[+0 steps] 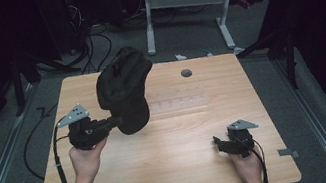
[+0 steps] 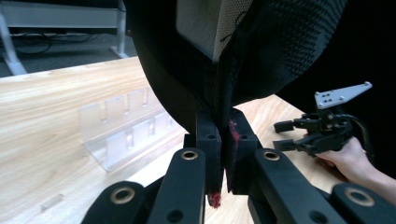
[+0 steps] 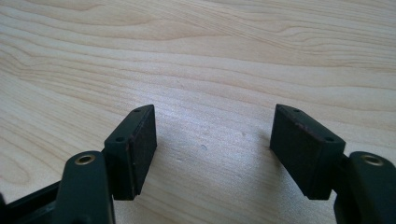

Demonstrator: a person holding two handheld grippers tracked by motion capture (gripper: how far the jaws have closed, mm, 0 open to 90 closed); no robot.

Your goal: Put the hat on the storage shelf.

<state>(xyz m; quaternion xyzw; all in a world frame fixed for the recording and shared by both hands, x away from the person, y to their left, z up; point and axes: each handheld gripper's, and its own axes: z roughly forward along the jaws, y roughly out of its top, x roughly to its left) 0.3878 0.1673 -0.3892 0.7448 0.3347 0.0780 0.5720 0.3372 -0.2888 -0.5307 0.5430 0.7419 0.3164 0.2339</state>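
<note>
Your left gripper [image 1: 114, 122] clamps the black cap [image 1: 124, 90], lifted.
Clear plastic rack [image 2: 126, 133] lies mid-worktop beneath; your right gripper [image 1: 219, 143] gapes empty near the front-right corner.

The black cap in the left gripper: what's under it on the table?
Under the black cap, held clear of the wooden table by the left gripper, lies a clear plastic rack. The cap hides the rack's near end in the high view.
</note>
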